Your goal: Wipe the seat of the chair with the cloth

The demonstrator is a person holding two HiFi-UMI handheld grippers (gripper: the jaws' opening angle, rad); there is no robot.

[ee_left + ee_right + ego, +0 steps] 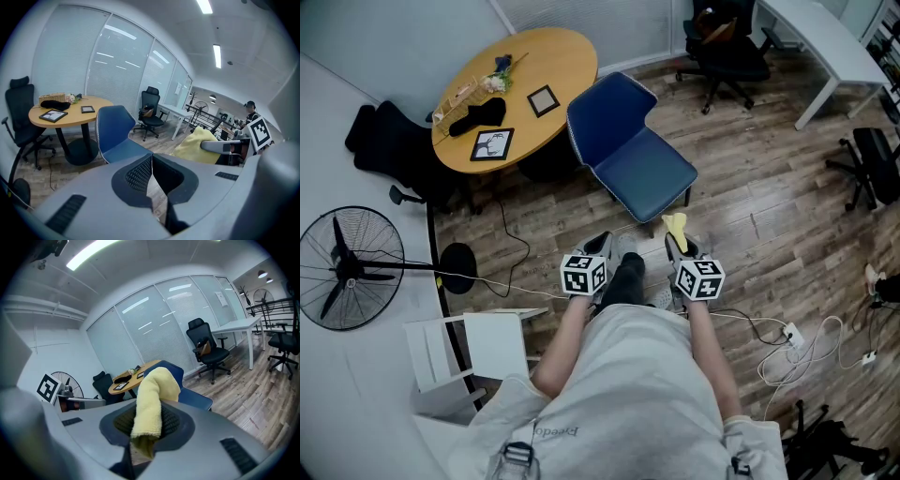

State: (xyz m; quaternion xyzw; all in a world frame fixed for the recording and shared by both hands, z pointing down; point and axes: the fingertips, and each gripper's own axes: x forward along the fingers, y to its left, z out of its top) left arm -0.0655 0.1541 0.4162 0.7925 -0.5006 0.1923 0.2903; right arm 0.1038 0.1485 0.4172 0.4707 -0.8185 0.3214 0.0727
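2 grippers sit just in front of the chair (614, 122), neither touching it. Left gripper (598, 247) (151, 173) is empty, its jaws closed together, and points toward the chair. Right gripper (675, 247) (147, 430) clamps the yellow cloth (675, 225) (151, 399) (199, 145), which folds over beyond its jaw tips toward the chair and stops just short of the seat (645, 173). The seat lies ahead of and below both grippers. The right one is nearer, so I judge that a forward, downward reach from it lays the cloth on the seat.
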